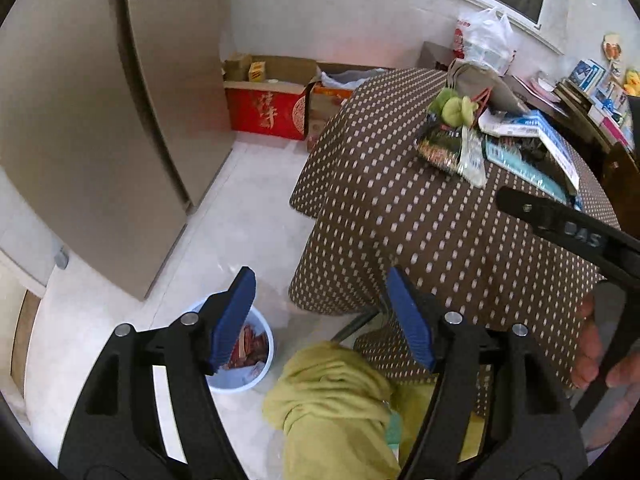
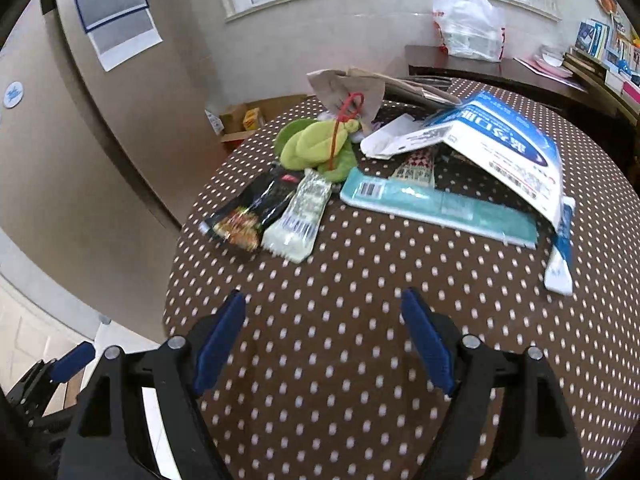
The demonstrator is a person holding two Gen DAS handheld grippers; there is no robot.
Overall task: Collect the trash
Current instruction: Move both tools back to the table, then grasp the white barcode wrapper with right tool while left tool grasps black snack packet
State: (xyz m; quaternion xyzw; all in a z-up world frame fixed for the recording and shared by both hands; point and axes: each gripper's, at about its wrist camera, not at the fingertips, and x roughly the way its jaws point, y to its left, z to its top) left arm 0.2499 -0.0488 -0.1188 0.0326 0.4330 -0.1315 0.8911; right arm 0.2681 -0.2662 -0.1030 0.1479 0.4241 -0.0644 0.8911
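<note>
Trash lies on the round table with a brown dotted cloth (image 2: 360, 300): a dark snack wrapper (image 2: 252, 208), a pale green wrapper (image 2: 298, 220), a teal flat package (image 2: 436, 204), a blue and white box (image 2: 496, 148) and crumpled brown paper (image 2: 344, 88). My right gripper (image 2: 324, 336) is open and empty over the near table. My left gripper (image 1: 324, 312) is open and empty, above the floor beside the table (image 1: 440, 220). A light blue bin (image 1: 248, 356) holding red wrappers stands on the floor under the left finger.
A green plush (image 2: 316, 148) lies among the trash. A tall beige fridge (image 1: 100, 120) stands left. Cardboard boxes (image 1: 272, 100) sit on the floor by the wall. A white plastic bag (image 2: 468, 28) rests on a dark sideboard. A yellow-green cloth (image 1: 332, 400) lies below the left gripper.
</note>
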